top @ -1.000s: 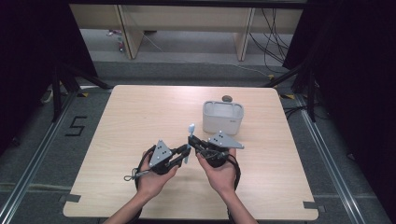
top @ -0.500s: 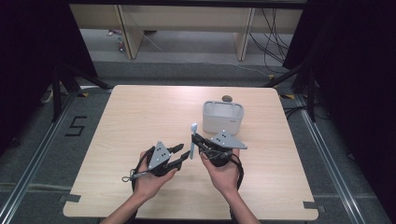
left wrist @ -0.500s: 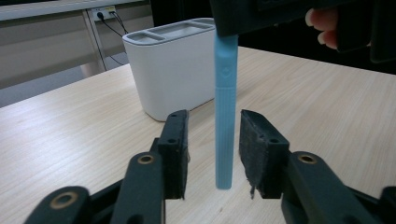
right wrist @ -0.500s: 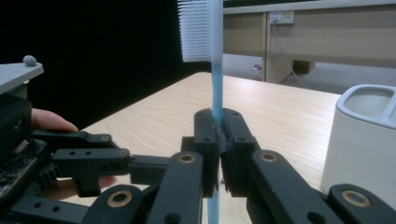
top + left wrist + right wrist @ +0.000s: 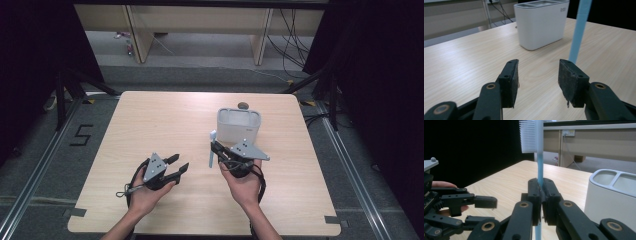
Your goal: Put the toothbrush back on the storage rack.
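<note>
Toothbrush [image 5: 537,150] stands upright in the right gripper [image 5: 541,192], its pale blue handle pinched between the closed jaws and its white bristle head rising above them, as seen in the right gripper view. In the high view the right gripper [image 5: 216,150] sits in the person's right hand near the middle of the wooden table [image 5: 165,120], with the toothbrush [image 5: 212,149] pointing up at its tip. A white holder [image 5: 238,125] with open compartments on top rests on the table just beyond that gripper; a small dark object [image 5: 243,105] lies behind the holder. The left gripper [image 5: 177,166] is apart from the right one, off to its left. Its jaws have just been opening and now stand apart with nothing between them. In the left gripper view [image 5: 537,77] the blue handle [image 5: 579,32] rises just past the right-hand pad, and the holder [image 5: 541,23] stands farther ahead.
</note>
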The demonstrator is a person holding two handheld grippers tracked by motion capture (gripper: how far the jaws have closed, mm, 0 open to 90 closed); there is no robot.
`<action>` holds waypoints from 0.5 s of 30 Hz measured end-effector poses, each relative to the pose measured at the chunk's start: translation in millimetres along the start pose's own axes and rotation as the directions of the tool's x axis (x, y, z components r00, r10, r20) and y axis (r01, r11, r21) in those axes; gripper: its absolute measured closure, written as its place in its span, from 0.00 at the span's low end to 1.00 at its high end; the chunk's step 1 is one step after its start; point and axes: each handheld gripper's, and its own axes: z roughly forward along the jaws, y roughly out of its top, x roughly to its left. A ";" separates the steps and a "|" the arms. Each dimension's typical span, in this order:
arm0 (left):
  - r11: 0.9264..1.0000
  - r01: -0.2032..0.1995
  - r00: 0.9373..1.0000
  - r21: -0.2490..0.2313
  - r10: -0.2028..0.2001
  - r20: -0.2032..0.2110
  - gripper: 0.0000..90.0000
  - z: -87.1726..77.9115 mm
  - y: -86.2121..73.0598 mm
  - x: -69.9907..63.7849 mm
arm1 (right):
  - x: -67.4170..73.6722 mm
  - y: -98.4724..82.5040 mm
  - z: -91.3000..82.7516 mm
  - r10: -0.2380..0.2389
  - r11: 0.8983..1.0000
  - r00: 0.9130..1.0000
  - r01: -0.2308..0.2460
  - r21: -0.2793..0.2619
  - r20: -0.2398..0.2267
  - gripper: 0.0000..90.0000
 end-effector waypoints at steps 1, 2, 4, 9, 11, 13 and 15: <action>1.000 0.006 1.000 -0.013 -0.006 -0.001 0.54 -0.6 -2.0 2.7 | -1.4 0.0 -0.4 -0.002 1.000 1.000 0.002 -0.003 -0.004 0.96; 1.000 0.005 1.000 0.000 -0.005 -0.017 0.54 -3.5 -3.1 5.1 | -3.1 0.6 -1.2 -0.026 1.000 1.000 0.026 -0.007 0.011 0.96; 1.000 0.009 0.999 -0.005 -0.009 -0.035 0.53 -7.0 -6.0 10.4 | -4.7 1.2 -3.1 -0.030 1.000 0.999 0.030 -0.007 0.020 0.96; 1.000 0.015 0.997 -0.010 -0.015 -0.074 0.52 -16.5 -13.0 24.4 | -7.7 3.2 -6.8 -0.018 1.000 0.999 0.018 -0.016 0.030 0.96; 0.999 0.035 0.995 -0.014 -0.036 -0.088 0.52 -19.9 -15.7 28.3 | -9.0 4.2 -9.0 -0.020 1.000 0.999 0.021 -0.009 0.038 0.96; 0.999 0.041 0.994 -0.031 -0.044 -0.099 0.51 -22.2 -19.0 33.8 | -9.9 4.4 -8.8 -0.013 1.000 0.999 0.013 -0.013 0.031 0.96; 0.998 0.066 0.989 -0.025 -0.068 -0.129 0.51 -26.5 -22.8 37.6 | -11.1 5.0 -9.6 -0.018 1.000 0.999 0.019 -0.019 0.035 0.96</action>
